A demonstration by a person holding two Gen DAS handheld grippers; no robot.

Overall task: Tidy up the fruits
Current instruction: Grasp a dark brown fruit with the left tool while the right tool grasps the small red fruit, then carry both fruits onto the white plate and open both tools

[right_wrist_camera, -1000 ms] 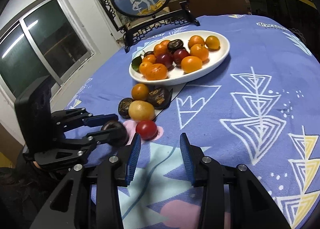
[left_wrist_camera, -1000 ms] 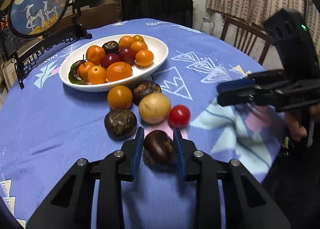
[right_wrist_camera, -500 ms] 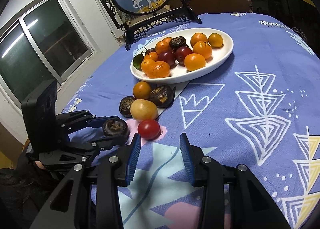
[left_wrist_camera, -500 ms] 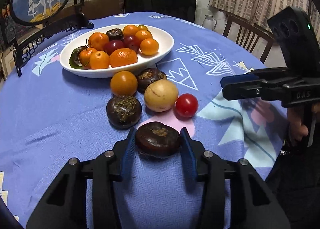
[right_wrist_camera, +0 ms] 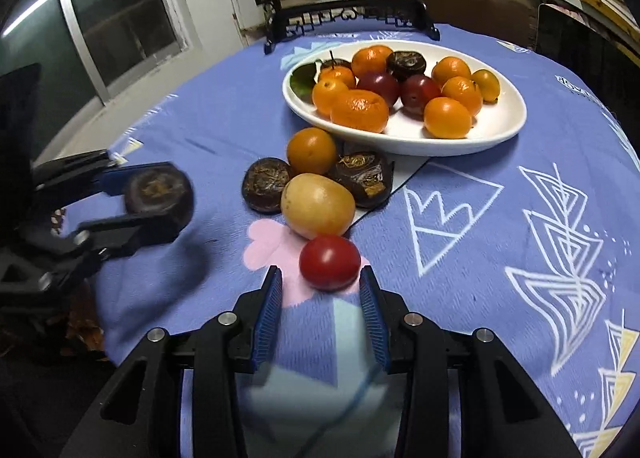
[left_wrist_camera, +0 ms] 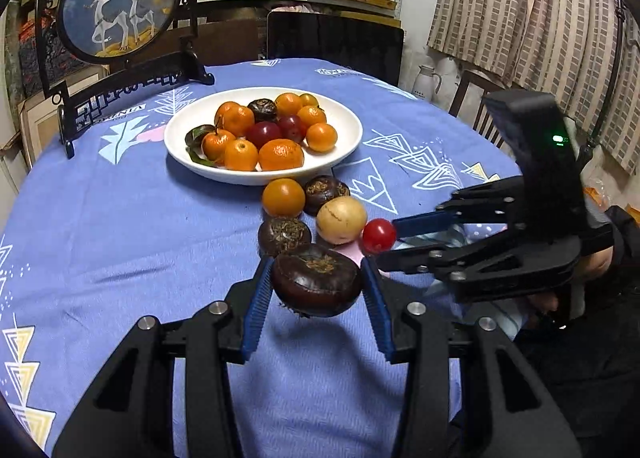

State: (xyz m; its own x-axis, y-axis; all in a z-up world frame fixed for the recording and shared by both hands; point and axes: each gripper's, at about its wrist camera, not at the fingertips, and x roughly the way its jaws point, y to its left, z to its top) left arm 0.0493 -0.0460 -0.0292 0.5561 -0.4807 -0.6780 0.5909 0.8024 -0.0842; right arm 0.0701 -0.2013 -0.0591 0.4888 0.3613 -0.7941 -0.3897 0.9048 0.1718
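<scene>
Left gripper (left_wrist_camera: 316, 294), lower centre of the left wrist view: blue pads clamped on a dark brown fruit (left_wrist_camera: 316, 285), lifted clear of the blue tablecloth (left_wrist_camera: 120, 217), shadow beneath it. Right gripper (right_wrist_camera: 320, 290), lower centre of the right wrist view: fingers apart, gripping nothing; a red tomato (right_wrist_camera: 330, 262) sits on the cloth just ahead of the tips, at the mouth of the gap, pads not pressing it. Above the tomato, mid-frame: a yellow fruit (right_wrist_camera: 318, 205), two dark fruits and an orange (right_wrist_camera: 312, 150) clustered together. Upper right of that view: white bowl (right_wrist_camera: 504, 125) of oranges and plums. A framed round picture (left_wrist_camera: 120, 5) stands upper left in the left wrist view.
</scene>
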